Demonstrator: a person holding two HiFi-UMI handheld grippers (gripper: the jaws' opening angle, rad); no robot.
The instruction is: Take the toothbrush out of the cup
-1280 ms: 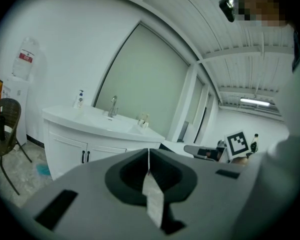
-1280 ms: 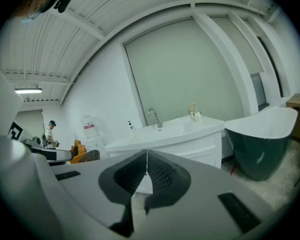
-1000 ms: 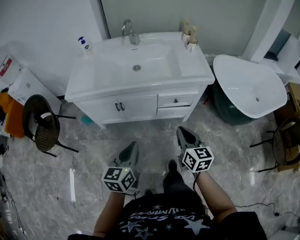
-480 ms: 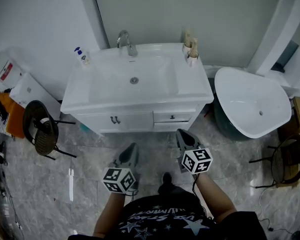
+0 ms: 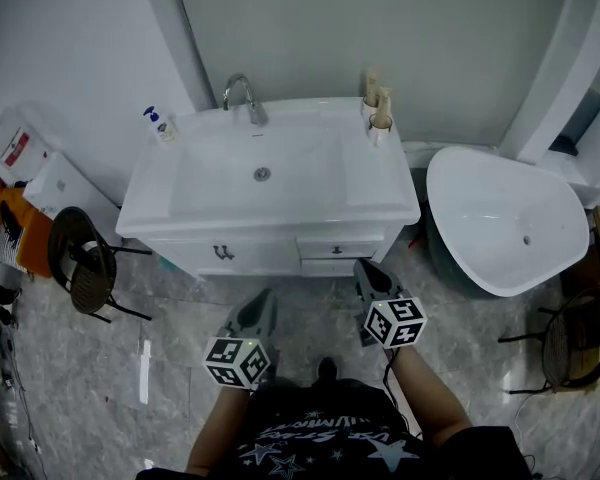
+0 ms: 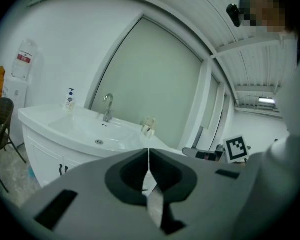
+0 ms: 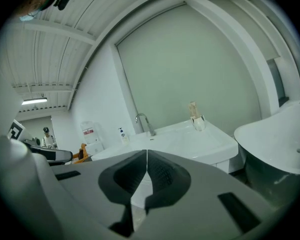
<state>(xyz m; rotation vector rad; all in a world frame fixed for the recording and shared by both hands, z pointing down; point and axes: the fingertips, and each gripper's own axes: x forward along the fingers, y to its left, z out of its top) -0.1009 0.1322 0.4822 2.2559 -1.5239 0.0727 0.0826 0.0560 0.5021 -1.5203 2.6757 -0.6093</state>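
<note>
The toothbrush [image 5: 384, 99] stands in its cup [image 5: 379, 125] at the back right corner of the vanity worktop [image 5: 270, 224]. Since a second ago the vanity has slid lower in the head view, nearer the grippers. The soap bottle [image 5: 158, 124] has a label (too small to read). The fingers of the left gripper [image 5: 265, 297] and right gripper [image 5: 366, 266] are pressed together and hold nothing. Bare floor [image 5: 310, 300] separates them from the vanity front.

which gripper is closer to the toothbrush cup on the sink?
Right. The right gripper is in front of the sink, nearly in line with the cup at its back right corner; the left gripper is further left and further back. Both are short of it.
</note>
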